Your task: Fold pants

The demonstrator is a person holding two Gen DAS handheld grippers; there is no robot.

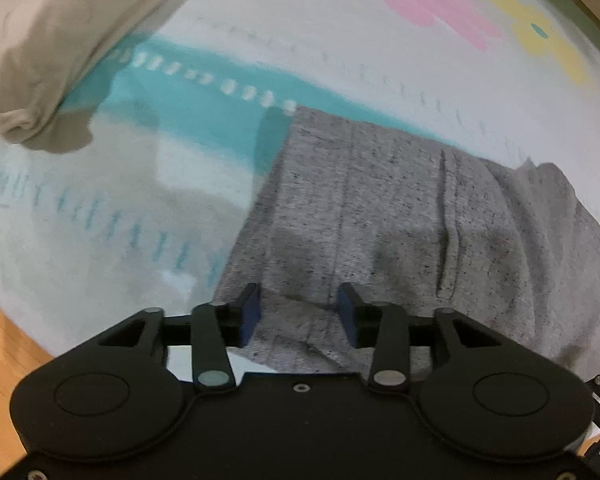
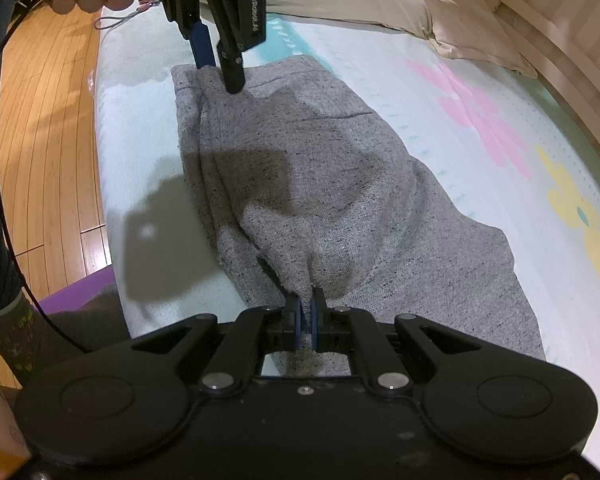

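Observation:
Grey speckled pants (image 2: 340,184) lie folded lengthwise on a bed with a white, teal and flower-patterned cover (image 2: 460,92). In the left wrist view the pants (image 1: 400,200) fill the lower right. My left gripper (image 1: 298,312) is open, its jaws apart just above the near edge of the fabric. In the right wrist view the left gripper (image 2: 220,70) stands at the far waistband end, touching the cloth. My right gripper (image 2: 307,312) is shut on a pinched ridge of the pants at the near end, lifting it a little.
Beige pillows (image 2: 420,8) lie at the head of the bed; one shows in the left wrist view (image 1: 60,40). A wooden floor (image 2: 48,140) runs along the left bed edge. A wooden bed frame (image 2: 560,52) curves along the right. A purple mat (image 2: 80,292) lies below.

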